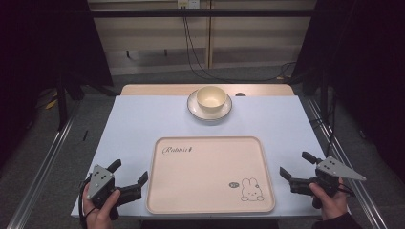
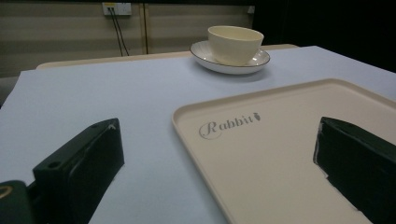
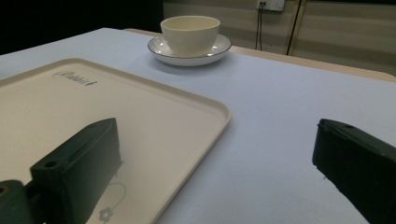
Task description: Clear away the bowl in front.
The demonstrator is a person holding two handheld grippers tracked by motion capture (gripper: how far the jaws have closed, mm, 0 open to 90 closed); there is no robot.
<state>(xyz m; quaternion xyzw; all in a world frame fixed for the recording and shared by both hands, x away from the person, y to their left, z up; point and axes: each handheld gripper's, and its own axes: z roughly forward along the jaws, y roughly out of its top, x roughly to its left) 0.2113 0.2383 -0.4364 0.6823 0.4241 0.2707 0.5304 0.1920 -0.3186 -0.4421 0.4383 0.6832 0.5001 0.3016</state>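
High view: my left claw [image 1: 130,173] and right claw [image 1: 295,165] spread, empty, flanking tray [image 1: 210,205]. Risk: bowl [image 1: 211,98] sits loose on saucer [image 1: 193,109]; off-centre pinch could tip it.

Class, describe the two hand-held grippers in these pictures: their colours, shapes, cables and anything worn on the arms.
The left gripper and the right gripper each have two blunt black jaws on a black body, topped by a grey three-cornered plate dotted with small holes. A dark cable loops by the left hand. A dark sleeve edge shows below the right hand.
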